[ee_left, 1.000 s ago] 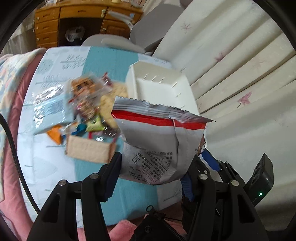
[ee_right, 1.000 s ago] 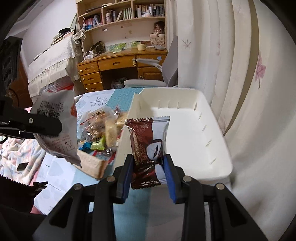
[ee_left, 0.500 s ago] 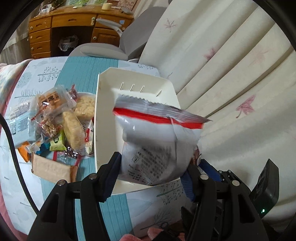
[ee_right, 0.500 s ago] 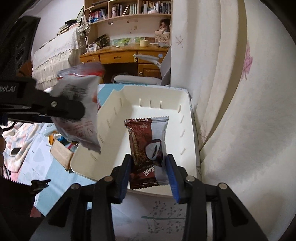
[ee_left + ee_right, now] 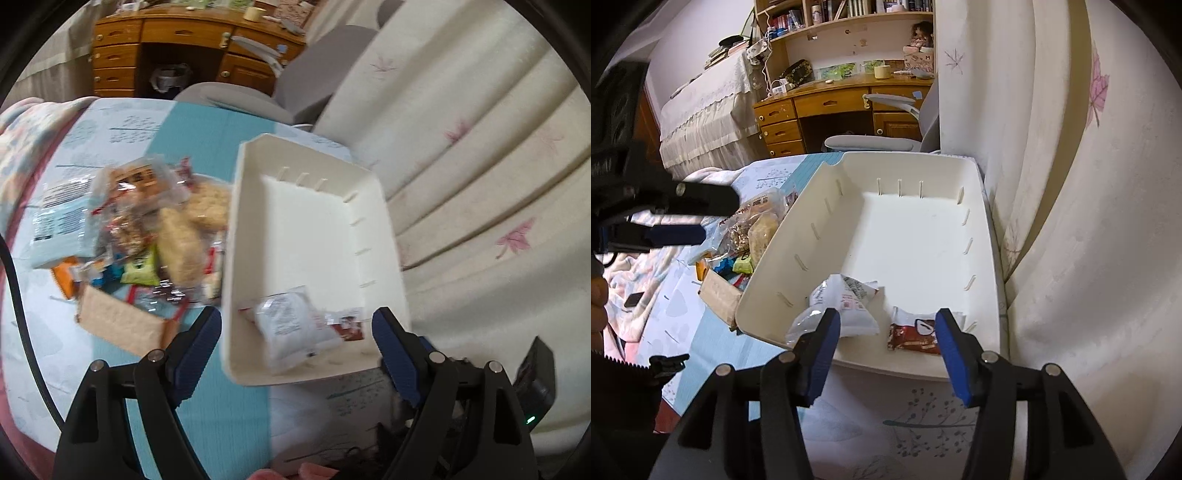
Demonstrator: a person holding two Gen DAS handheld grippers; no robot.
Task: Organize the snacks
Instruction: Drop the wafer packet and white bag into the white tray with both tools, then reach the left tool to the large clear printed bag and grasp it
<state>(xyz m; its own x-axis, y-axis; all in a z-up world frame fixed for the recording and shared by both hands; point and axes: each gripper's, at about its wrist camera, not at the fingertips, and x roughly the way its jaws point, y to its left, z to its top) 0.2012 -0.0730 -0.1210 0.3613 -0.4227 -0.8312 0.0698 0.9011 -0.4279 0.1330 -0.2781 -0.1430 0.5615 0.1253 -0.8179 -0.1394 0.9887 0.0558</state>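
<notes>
Both packets have dropped into the bin [image 5: 979, 206]: white bag [image 5: 846, 306] beside brown packet [image 5: 916, 334] at its near wall. Both grippers, left [image 5: 297, 332] and right [image 5: 888, 332], now spread empty; far half free.

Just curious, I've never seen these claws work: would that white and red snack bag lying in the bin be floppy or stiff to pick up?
Probably floppy: the snack bag looks crumpled and puffed. Likely light for its size. Its glossy film may slip between fingers.
</notes>
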